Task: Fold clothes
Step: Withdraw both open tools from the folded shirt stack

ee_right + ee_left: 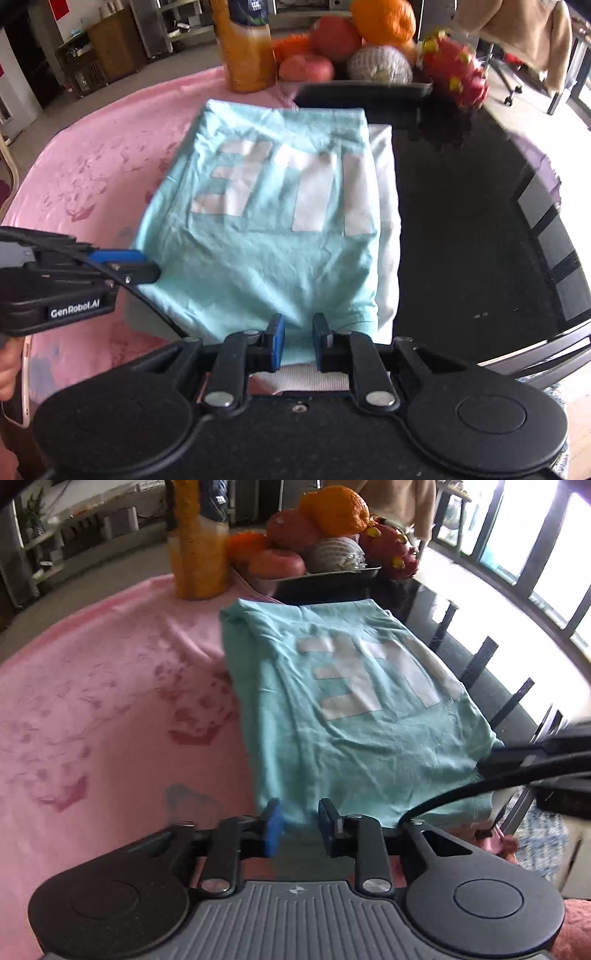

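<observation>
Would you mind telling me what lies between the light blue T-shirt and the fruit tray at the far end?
Nothing sits between them: in the right wrist view the T-shirt folded far edge runs almost against the fruit tray, with only a sliver of pink cloth.

left wrist: low, near hem, facing fruit | right wrist: same | shared: teal shirt [343,716]

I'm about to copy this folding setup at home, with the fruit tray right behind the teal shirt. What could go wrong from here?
Both grippers sit at the near hem of the teal shirt, so a forward fold would head toward the juice bottle and fruit tray and may bump them. The white garment underneath could get dragged along.
</observation>
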A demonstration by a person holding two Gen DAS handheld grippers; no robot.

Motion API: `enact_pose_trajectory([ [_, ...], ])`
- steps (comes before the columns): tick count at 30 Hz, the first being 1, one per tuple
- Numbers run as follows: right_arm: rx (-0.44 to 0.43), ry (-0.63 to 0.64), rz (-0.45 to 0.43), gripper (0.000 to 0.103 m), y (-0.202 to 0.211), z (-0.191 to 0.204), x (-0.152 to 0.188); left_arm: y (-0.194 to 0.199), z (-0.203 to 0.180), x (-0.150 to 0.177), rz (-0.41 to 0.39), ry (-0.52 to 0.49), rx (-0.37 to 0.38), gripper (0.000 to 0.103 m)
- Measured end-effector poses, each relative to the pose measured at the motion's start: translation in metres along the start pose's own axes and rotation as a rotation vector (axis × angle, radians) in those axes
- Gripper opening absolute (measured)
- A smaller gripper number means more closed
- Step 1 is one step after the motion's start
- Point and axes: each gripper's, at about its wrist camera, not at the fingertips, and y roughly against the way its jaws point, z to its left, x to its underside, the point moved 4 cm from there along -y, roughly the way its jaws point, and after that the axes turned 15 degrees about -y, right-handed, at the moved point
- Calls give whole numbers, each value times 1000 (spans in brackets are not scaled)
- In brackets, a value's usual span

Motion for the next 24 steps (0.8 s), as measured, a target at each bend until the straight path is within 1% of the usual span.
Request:
enact_pose_trajectory([
  [1, -6, -3, -30, 27, 13, 4, -4, 10, 0, -2, -8, -7, -23, 46],
  [2, -16, -11, -62, 31, 28, 8, -9, 21, 0, -5, -17, -11, -44, 48],
  [3, -26, -20, -94, 39, 43, 11, -14, 32, 1, -8, -28, -8, -57, 53],
  [4, -28, -28, -119, 47, 58, 16, -19, 44, 2, -10, -37, 2, -61, 63],
  [5, -24, -36, -138, 52, 72, 20, -24, 55, 3, -12, -43, 14, -60, 68],
  [6, -19, -45, -152, 62, 86, 24, -27, 66, 3, -13, -50, 21, -58, 75],
  [7, -13, -55, -162, 69, 99, 29, -29, 78, 2, -13, -60, 22, -56, 76],
  [8, -6, -66, -168, 72, 111, 33, -30, 89, 2, -13, -71, 21, -55, 78],
  [9, 3, -76, -169, 77, 120, 36, -30, 98, 1, -13, -80, 20, -55, 82],
  [10, 15, -85, -172, 78, 129, 40, -29, 108, -1, -13, -91, 20, -55, 87],
  [11, 29, -96, -174, 78, 137, 42, -27, 116, -3, -12, -100, 22, -52, 88],
  [15, 80, -142, -177, 87, 161, 48, -15, 148, -7, -6, -134, 29, -37, 90],
  [19, 113, -168, -172, 89, 182, 55, 1, 174, -12, 5, -160, 50, -12, 94],
  [24, 129, -166, -164, 89, 202, 66, 24, 194, -26, 22, -156, 52, 12, 97],
])
